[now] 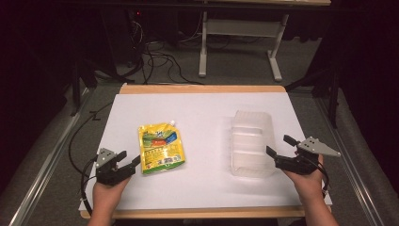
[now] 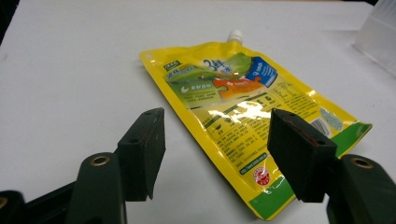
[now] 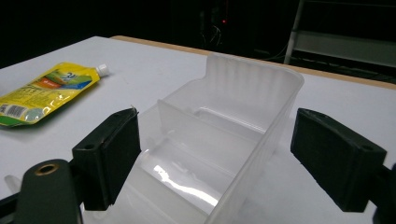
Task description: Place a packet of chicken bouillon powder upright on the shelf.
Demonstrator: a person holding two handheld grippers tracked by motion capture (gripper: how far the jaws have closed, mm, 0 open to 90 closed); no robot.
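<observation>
Starting from the white table (image 1: 202, 108), we take its clear plastic bin (image 1: 251, 141) as our landmark: it sits empty, with a divider across it. Left of the bin, well apart, the yellow spouted pouch (image 1: 161, 148) lies flat. Our right gripper (image 1: 282, 149) sits just beside the bin's near end, jaws apart and empty. Our left gripper (image 1: 128, 161), jaws apart, faces the pouch's lower edge. We judge the glossy film could slip from a thin pinch.

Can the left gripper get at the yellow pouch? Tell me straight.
Probably yes: the left gripper is open beside the yellow pouch, which lies flat with nothing between them.
</observation>
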